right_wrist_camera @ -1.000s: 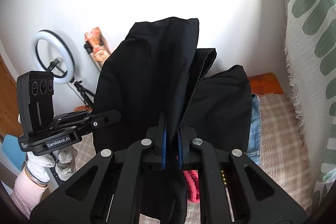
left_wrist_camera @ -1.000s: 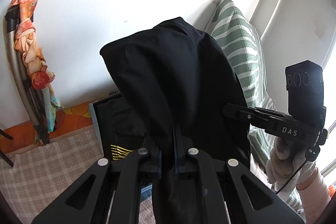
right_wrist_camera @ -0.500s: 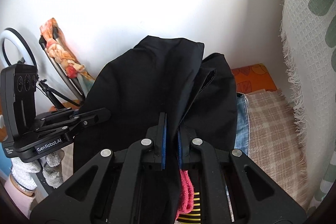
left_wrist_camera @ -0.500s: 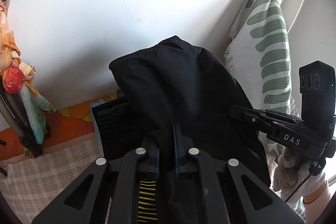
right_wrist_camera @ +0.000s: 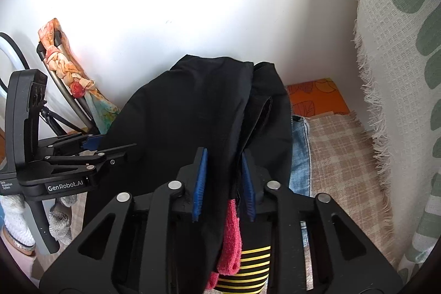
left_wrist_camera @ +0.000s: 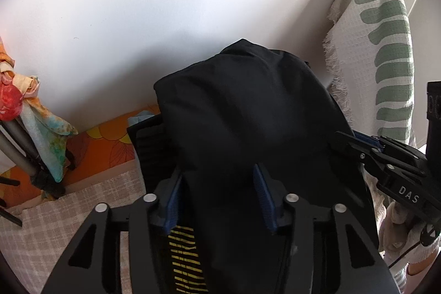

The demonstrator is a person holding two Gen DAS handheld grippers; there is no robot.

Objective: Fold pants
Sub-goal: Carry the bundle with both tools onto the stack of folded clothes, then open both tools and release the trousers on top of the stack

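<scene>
The black pants [left_wrist_camera: 242,112] are bunched in a mound over a pile of clothes on the checked surface. My left gripper [left_wrist_camera: 219,181] is open, its blue pads apart on both sides of the cloth, which still lies between them. In the right wrist view the pants [right_wrist_camera: 187,112] drape in front. My right gripper [right_wrist_camera: 223,166] is open too, with a fold of the pants hanging between its pads. The right gripper also shows at the right of the left wrist view [left_wrist_camera: 355,142], and the left gripper shows at the left of the right wrist view [right_wrist_camera: 110,148].
A black garment with yellow stripes [right_wrist_camera: 248,266], a pink cloth [right_wrist_camera: 231,239] and jeans [right_wrist_camera: 299,153] lie under the pants. A green-patterned white blanket [left_wrist_camera: 386,46] hangs at the right. A stand with a floral scarf [right_wrist_camera: 71,73] leans on the white wall. An orange mat [left_wrist_camera: 104,145] lies behind.
Both grippers have opened and let go of the pants. Both have dropped lower toward the pile, and the pants have settled onto it.
</scene>
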